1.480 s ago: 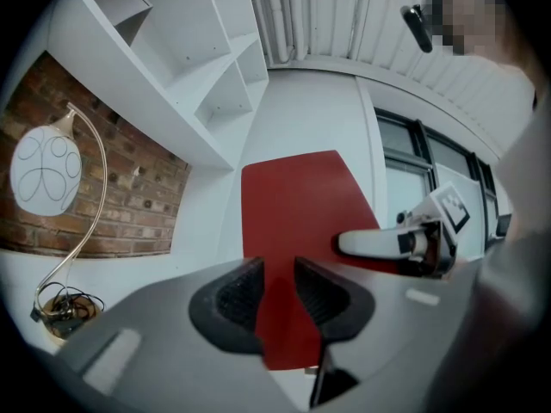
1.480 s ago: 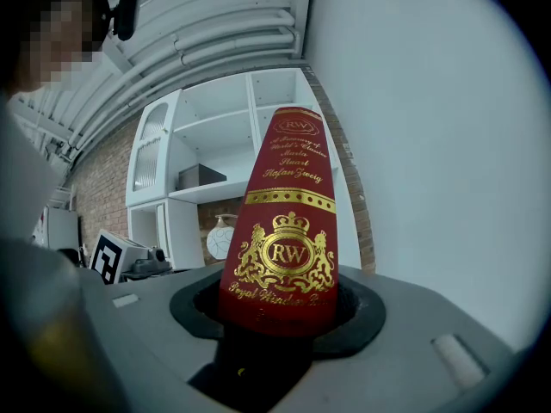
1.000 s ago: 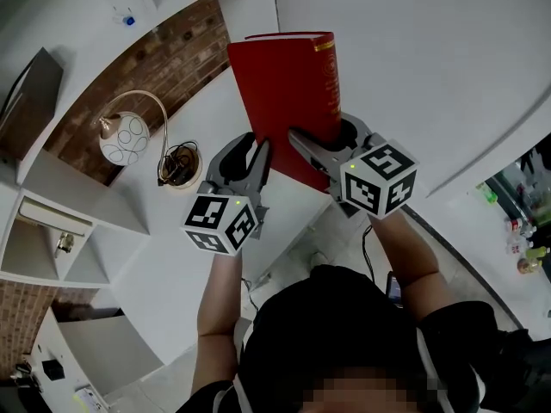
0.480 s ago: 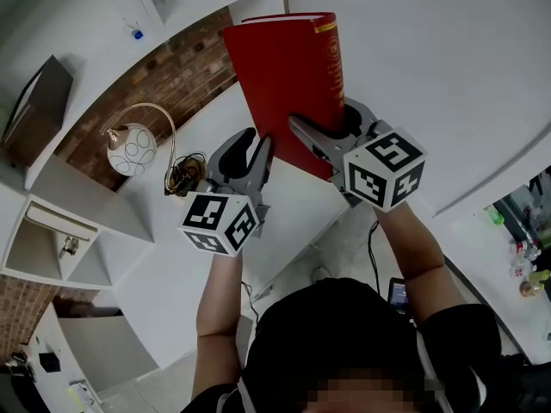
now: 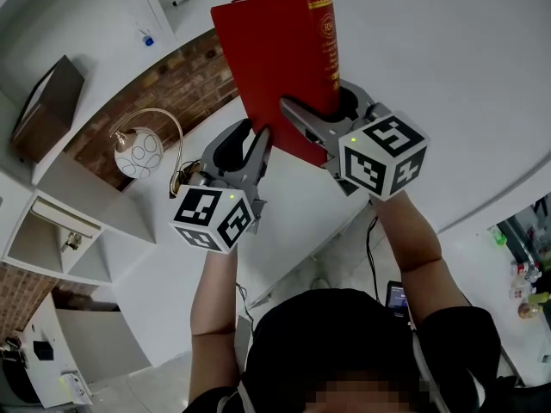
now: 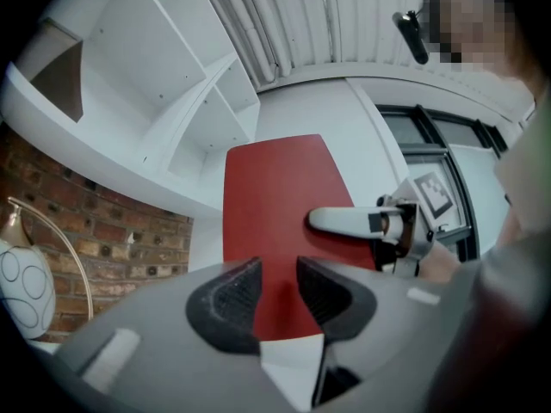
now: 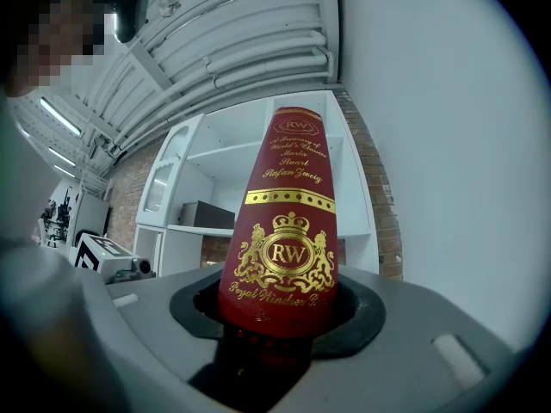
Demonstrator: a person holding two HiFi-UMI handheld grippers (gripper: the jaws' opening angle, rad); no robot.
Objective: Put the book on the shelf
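Lifting of the red book (image 5: pixel 275 67) toward the white shelf unit (image 5: pixel 103 24), shown from the head view. The book is clamped at its lower end by the right gripper (image 5: pixel 323 114) — one jaw is laid across the front cover, the other is hidden behind the volume, and in the right gripper view the gilt spine is seen wedged between the pads. The left gripper (image 5: pixel 245 144), at centre left of the frame, is being opened. The cover's lower edge is seen in line with its gap, yet neither pad is pressed on it, so the book is taken as released on that side. Compared with a second ago, the book has been carried higher, its top edge now nearly at the upper border of the frame, and more of the open compartments at upper left has come into view. The lamp (image 5: pixel 138 153) and the brick wall (image 5: pixel 185 80) are seen at middle left. The weight is thus judged to be borne by one gripper alone — the carry is under way, no shelf board has yet been reached, and a tilt about the single grip is the risk to be watched.
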